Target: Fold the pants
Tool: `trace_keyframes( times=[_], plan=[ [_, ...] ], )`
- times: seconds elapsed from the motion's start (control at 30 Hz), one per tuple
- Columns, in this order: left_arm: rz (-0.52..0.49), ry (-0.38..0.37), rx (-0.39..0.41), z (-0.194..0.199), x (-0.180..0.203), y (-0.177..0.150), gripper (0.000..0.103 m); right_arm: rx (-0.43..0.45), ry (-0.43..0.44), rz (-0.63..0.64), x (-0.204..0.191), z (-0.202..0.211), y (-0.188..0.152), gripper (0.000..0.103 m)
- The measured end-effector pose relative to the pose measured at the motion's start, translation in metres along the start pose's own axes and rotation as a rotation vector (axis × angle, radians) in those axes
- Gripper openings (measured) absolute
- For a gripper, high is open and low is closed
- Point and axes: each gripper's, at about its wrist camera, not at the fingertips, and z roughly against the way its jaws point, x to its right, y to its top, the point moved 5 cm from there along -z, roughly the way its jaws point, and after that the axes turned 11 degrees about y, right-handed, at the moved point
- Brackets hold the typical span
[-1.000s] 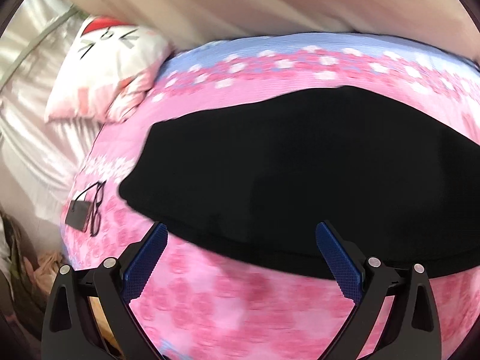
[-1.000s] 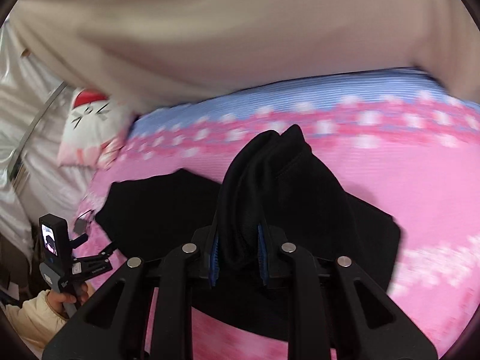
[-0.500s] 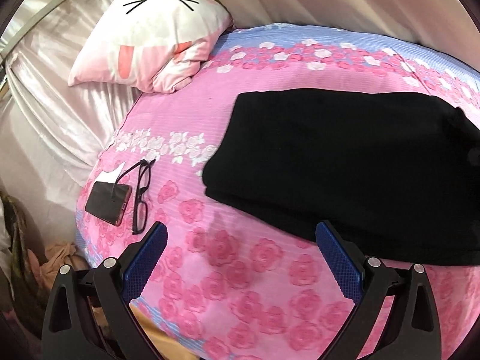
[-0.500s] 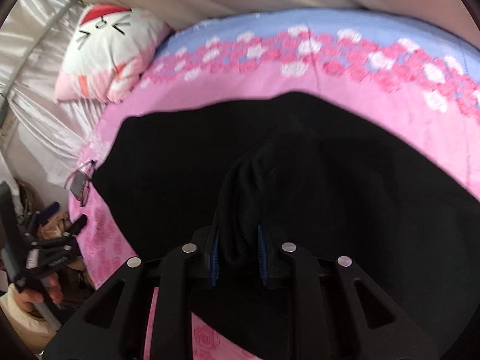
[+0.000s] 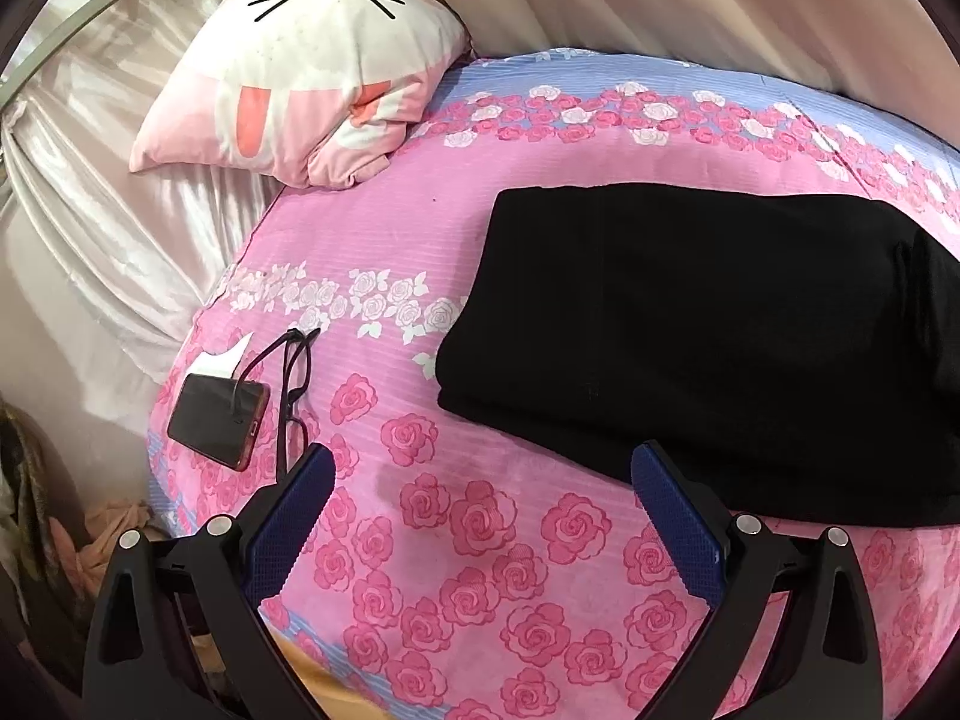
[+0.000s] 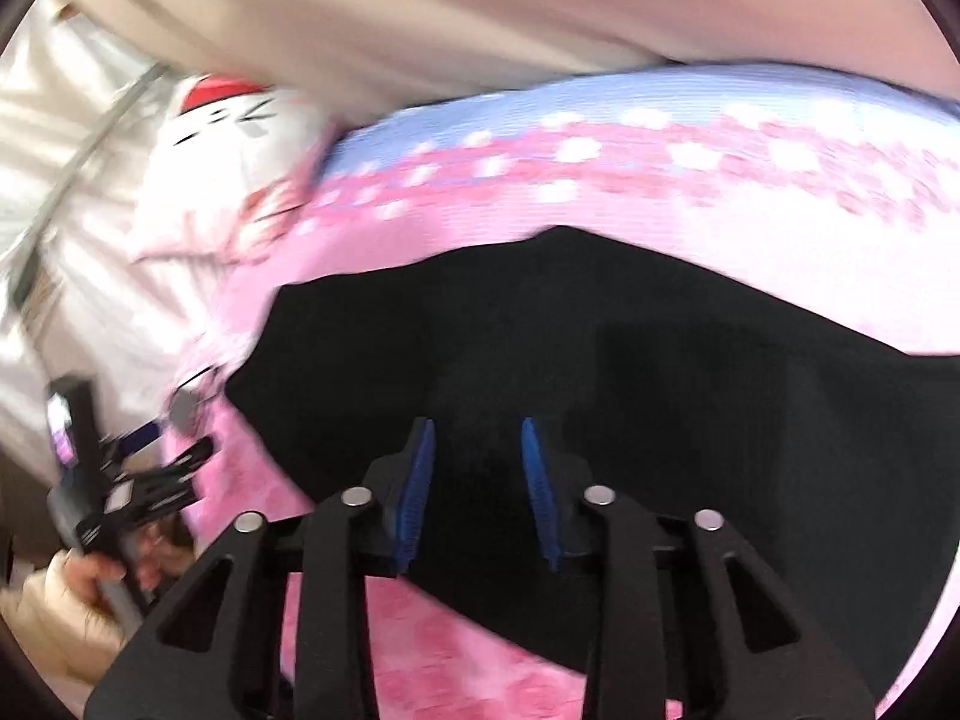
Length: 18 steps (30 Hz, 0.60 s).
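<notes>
Right now the black pants (image 5: 708,324) lie folded into a thick pad on the pink rose bedspread (image 5: 480,570), well away from the cat pillow (image 5: 300,60) at the head of the bed; the right gripper (image 6: 477,480) sits low over the near part of the cloth with its jaws opening, dark fabric showing between the blue pads (image 6: 420,480) though they no longer seem to pinch it; the picture is blurred, so I cannot say if a thread of cloth clings; the left gripper (image 5: 480,516) hangs spread wide over bare bedspread just short of the pants' near edge, holding nothing; a phone (image 5: 216,420) and glasses (image 5: 294,372) lie off to its left; to finish this release cleanly, I'd let the jaws part fully before lifting, then draw straight up so the top layer isn't dragged askew; the left one could steady the near edge if the fold starts to slide
</notes>
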Motion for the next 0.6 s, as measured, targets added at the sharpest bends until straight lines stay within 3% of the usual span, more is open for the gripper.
trace_keyframes(
  times=[0.07,0.13,0.23,0.33,0.47,0.5,0.53,0.6],
  plan=[
    [-0.008,0.004,-0.003,-0.001,0.003,0.0,0.098,-0.029,-0.005,-0.022,0.014,-0.019,0.0,0.026],
    [-0.019,0.011,-0.009,0.0,0.009,-0.001,0.098,-0.122,-0.032,0.03,0.02,-0.054,-0.013,0.026],
    [-0.019,0.012,-0.027,0.004,0.013,-0.001,0.098,-0.103,-0.086,0.088,-0.001,-0.044,-0.006,0.026],
    [0.042,-0.019,-0.044,0.006,0.003,-0.003,0.098,-0.05,-0.079,0.228,-0.058,-0.023,0.006,0.029],
    [0.112,-0.026,-0.092,-0.006,-0.018,-0.015,0.098,-0.127,-0.067,0.439,-0.132,-0.055,0.007,0.032],
    [0.125,-0.02,-0.1,-0.008,-0.024,-0.019,0.098,-0.153,-0.067,0.491,-0.153,-0.073,0.005,0.037],
    [0.143,-0.012,-0.109,-0.01,-0.033,-0.023,0.098,-0.173,-0.077,0.526,-0.168,-0.088,0.003,0.05],
    [0.172,-0.006,-0.115,-0.011,-0.048,-0.03,0.098,-0.198,-0.09,0.619,-0.203,-0.123,-0.003,0.061]
  ],
)
